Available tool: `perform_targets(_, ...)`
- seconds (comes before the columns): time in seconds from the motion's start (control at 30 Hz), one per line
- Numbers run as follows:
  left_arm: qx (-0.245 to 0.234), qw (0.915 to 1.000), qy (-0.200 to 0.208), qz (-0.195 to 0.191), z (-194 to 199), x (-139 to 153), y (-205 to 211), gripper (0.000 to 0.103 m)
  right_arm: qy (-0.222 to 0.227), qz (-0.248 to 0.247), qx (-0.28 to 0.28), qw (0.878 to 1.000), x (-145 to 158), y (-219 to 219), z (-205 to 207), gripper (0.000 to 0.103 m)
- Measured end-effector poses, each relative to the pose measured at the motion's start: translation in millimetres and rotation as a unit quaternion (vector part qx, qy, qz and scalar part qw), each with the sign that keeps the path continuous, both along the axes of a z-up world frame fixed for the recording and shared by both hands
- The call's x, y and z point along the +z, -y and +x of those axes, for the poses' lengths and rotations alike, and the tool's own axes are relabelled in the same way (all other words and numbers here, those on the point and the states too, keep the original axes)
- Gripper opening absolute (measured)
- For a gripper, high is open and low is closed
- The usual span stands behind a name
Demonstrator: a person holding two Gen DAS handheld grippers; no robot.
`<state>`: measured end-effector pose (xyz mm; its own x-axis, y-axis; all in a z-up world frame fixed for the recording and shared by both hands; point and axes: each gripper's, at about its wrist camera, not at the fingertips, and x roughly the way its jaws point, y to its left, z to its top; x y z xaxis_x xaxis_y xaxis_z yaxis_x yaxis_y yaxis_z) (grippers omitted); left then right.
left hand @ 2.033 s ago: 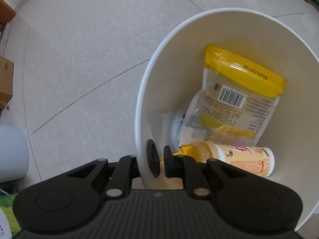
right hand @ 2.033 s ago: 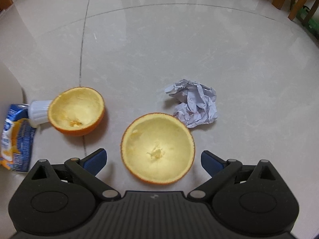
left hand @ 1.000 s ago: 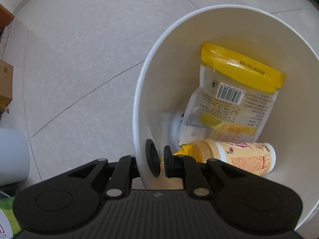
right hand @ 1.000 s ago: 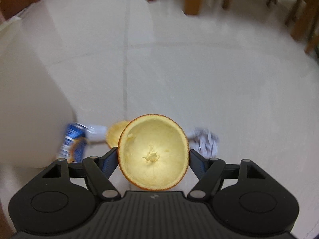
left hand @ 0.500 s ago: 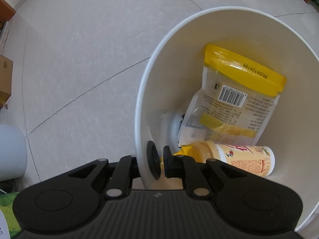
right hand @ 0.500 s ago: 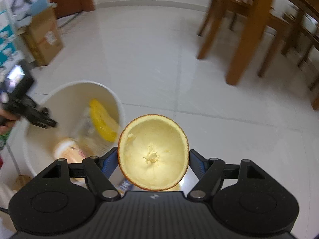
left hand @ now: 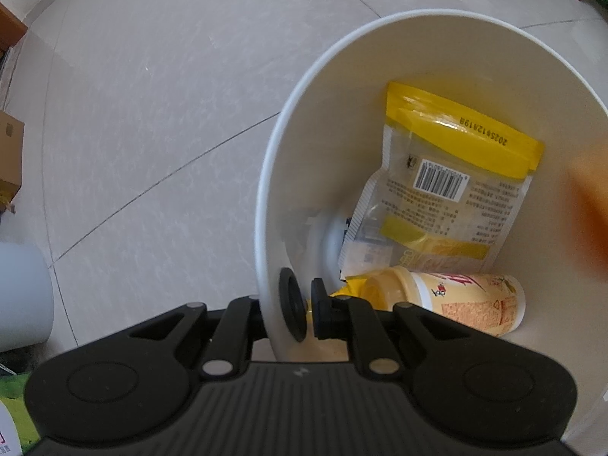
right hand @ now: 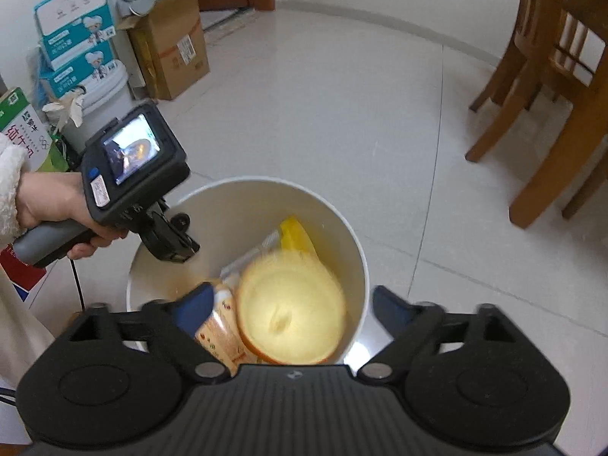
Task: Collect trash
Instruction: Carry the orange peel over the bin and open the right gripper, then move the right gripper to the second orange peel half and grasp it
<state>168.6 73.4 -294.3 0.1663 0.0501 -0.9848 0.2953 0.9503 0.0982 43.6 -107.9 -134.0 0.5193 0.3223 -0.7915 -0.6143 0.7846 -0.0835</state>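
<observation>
Orange, blurred, the hollowed half peel (right hand: pixel 290 309) drops from the right gripper (right hand: pixel 290 304), its fingers opening clear of it, into the white round plastic bin (left hand: pixel 266 190) whose rim the left gripper (left hand: pixel 302 309) pinches; next likely fetching more floor litter.

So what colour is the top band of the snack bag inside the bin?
Yellow. The snack bag leans against the wall of the white bin; the left wrist view shows it best.
</observation>
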Motion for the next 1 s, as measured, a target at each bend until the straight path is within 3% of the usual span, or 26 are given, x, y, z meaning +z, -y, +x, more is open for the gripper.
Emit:
perform_targets(0.2,0.0,1.0,0.0,0.001,1,0,1,0.01,0.012,0.0,-0.031,0.999,3,23,7,0.103)
perform_targets(0.5,0.001,1.0,0.0,0.003,1,0,1,0.01,0.035,-0.006,-0.104,0.994,-18,97,9,0.103)
perform_targets(0.77,0.0,1.0,0.001,0.008,-1,-2,5,0.011,-0.022,0.02,-0.148,0.989,-99,154,17,0.103)
perform_targets(1.0,0.005,0.9999,0.0,0.011,0,-4,6,0.011,-0.071,-0.002,-0.157,0.985,-185,167,21,0.103)
